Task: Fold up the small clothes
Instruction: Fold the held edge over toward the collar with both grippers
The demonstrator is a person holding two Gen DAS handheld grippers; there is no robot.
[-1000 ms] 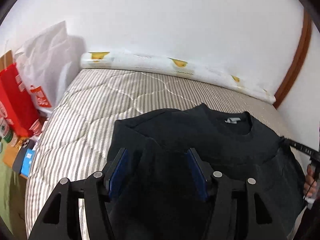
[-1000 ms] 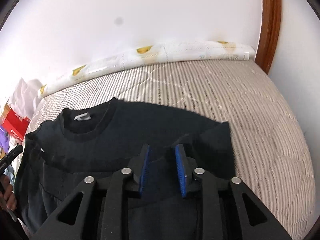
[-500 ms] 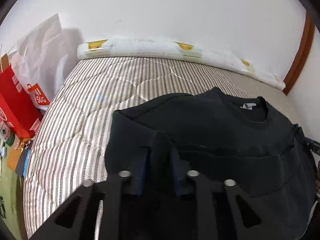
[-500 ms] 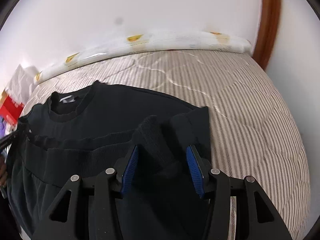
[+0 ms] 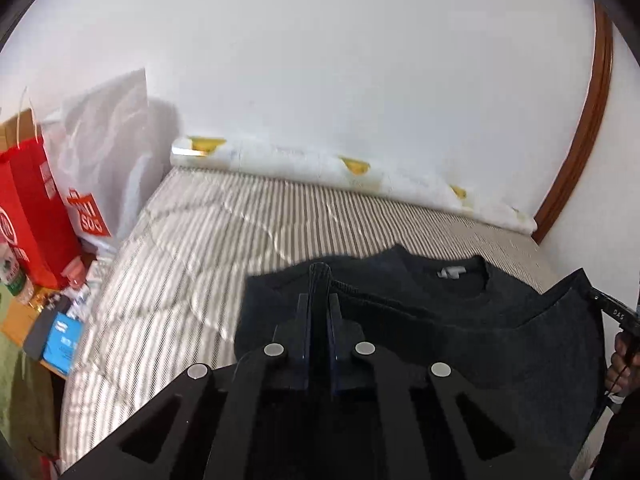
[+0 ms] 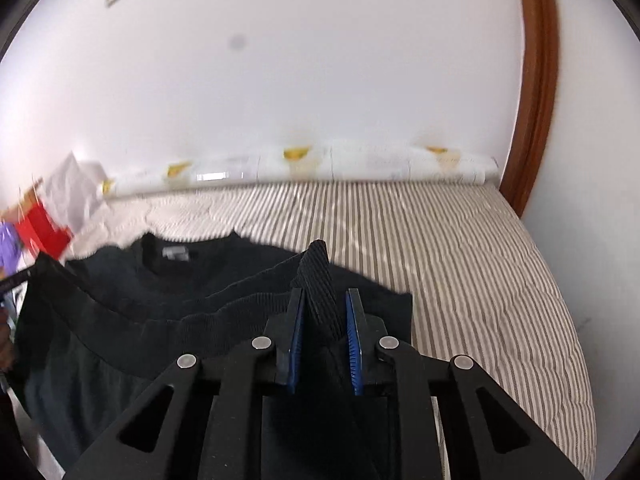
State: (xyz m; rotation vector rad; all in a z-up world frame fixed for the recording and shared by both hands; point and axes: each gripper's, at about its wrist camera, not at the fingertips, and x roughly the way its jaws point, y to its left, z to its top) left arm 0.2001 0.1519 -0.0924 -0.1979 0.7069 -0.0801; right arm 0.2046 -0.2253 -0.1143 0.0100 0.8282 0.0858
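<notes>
- The left hand-held gripper [image 5: 319, 312] points forward and down over the bed [image 5: 192, 248]; its jaws are pressed together on a thin upright fold at the hem corner of the black sweatshirt [image 5: 460, 304], with the pinched cloth poking up past the tips.
- The right hand-held gripper [image 6: 325, 312] also tilts forward and down. Its jaws are closing on the ribbed hem corner of the black sweatshirt [image 6: 180, 280], which stands up between the blue pads [image 6: 297, 340]; the left pad lies against the ribbed cloth, while a narrow gap shows beside the right pad.
- In the left wrist view, a person's hand [image 5: 620, 356] shows at the right edge, wrapped round the other tool's handle.
- The sweatshirt lies on the striped quilted bed with its collar and white neck label [image 5: 452, 272] towards the wall; the hem edge is raised towards both cameras, stretched between the two grips.
- A white roll with yellow marks [image 5: 360, 172] lies along the far edge of the bed against the wall.
- Beside the bed on the left stand a red paper bag [image 5: 32, 204] and a white shopping bag with a red logo [image 5: 104, 148]; what they hold cannot be told.
- Below the bags, a blue packet [image 5: 62, 342] and a dark flat object lie amid small clutter on a low surface.
</notes>
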